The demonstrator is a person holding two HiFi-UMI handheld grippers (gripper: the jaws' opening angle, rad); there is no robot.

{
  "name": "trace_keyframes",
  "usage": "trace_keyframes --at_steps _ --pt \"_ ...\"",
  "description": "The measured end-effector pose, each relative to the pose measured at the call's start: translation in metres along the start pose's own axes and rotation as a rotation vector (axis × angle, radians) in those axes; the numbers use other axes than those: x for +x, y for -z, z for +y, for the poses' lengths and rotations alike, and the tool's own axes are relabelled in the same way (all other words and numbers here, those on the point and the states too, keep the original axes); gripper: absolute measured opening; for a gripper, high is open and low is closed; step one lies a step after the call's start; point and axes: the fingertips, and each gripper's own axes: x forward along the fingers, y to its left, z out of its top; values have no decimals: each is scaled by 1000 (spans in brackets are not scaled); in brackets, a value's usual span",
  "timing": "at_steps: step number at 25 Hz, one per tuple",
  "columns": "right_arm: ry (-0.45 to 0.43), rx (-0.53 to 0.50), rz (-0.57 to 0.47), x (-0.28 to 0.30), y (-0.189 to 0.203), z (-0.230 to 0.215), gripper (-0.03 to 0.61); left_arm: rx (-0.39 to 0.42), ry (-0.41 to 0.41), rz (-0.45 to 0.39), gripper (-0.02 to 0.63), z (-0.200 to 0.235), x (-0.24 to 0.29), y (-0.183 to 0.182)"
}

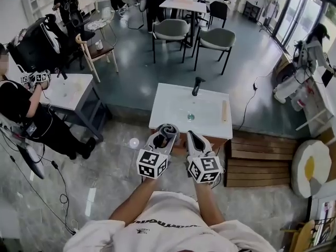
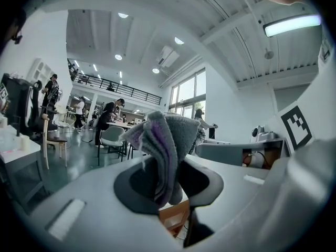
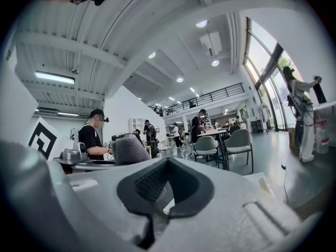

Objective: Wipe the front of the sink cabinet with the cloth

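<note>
A: Cloth of bunched grey fabric [image 2: 167, 140], where is it?

B: Pinched between the jaws of the left gripper [image 1: 166, 132], with its folds standing up above the dark pads.

A: And the right gripper [image 3: 167, 161]?

B: Jaws pressed together at the tips, nothing between them. It's just beside the left one.

A: The cabinet?

B: The white-topped sink cabinet with a wooden front [image 1: 210, 106] stands just past both grippers, a black faucet [image 1: 197, 85] near its far edge. I can't tell whether the cloth touches it.
</note>
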Motion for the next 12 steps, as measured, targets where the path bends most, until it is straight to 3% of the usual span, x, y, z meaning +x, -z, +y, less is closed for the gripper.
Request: trace_keyframes --at_steps 12 --pt "-8 -6 -8 5 -3 1 -2 9 -10 -1 92 4 -1 -3"
